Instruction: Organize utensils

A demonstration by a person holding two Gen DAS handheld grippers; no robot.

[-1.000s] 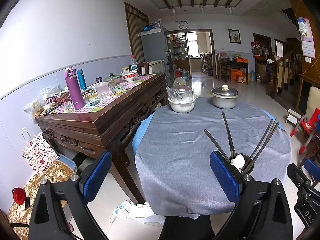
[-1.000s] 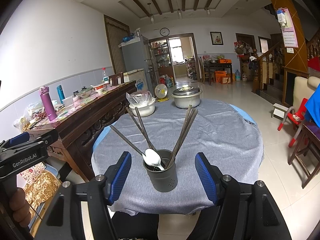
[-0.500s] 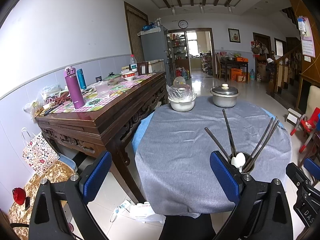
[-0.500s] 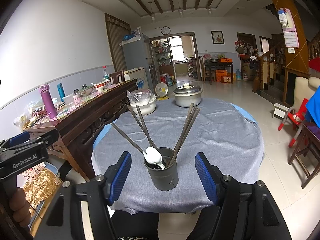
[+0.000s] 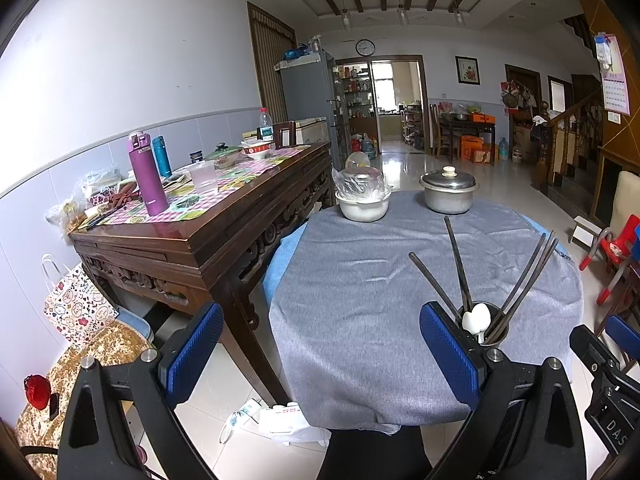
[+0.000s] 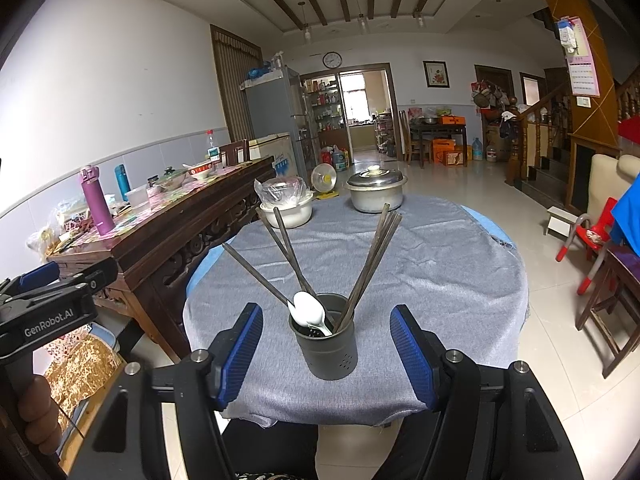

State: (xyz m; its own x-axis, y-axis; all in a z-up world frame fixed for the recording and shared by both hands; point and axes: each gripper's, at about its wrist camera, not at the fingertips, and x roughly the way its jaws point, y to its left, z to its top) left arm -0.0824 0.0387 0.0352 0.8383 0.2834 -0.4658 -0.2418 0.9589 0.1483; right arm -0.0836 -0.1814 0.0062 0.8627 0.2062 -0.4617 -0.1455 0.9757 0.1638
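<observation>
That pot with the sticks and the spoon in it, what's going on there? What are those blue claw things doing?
A person holds a gripper in each hand to tidy utensils. The chopsticks and a white spoon already stand in the grey holder on the round table. The right gripper is open, one finger on either side of the holder, not touching it. The left gripper is open too, holding nothing, off to the left.
</observation>
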